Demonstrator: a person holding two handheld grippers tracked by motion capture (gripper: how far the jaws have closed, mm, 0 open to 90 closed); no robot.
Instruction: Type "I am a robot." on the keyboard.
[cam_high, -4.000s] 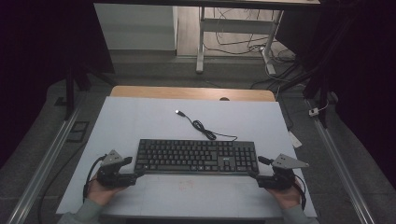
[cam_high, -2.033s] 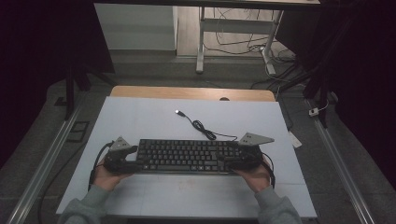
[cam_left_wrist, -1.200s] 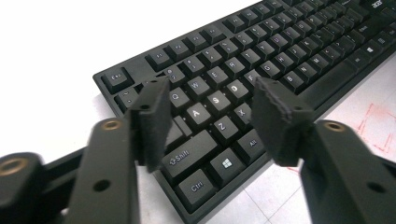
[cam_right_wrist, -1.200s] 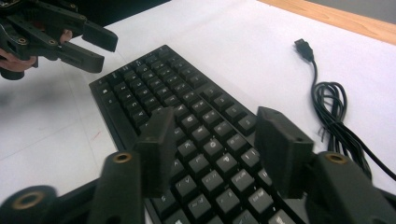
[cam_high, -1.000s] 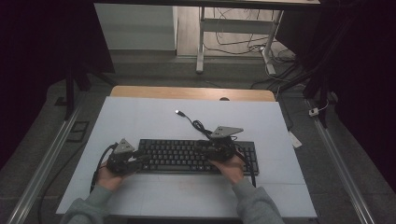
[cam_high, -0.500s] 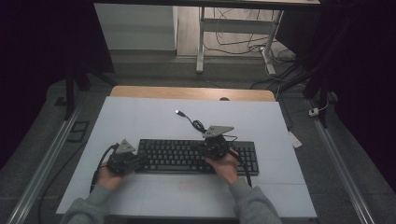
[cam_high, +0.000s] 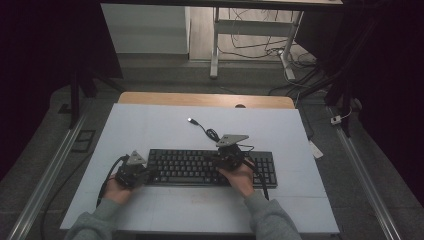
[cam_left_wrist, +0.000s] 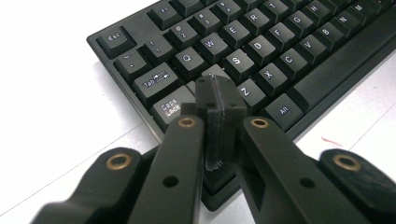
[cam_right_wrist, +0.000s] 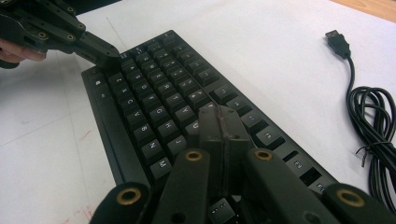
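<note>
Both claws pressed together, nothing between the jaws, tips used as pokers on the keyboard. Keyboard lies near the front of the worktop, long axis left-right. Left claw sits at the keyboard's left end, tip over the A key beside Caps Lock (contact likely, can't confirm). Right claw is over the middle-right letter rows, around J/K. Each hand is nearest its own half. Bare worktop left, right and far; the coiled cable and its plug lie just behind the keyboard.
</note>
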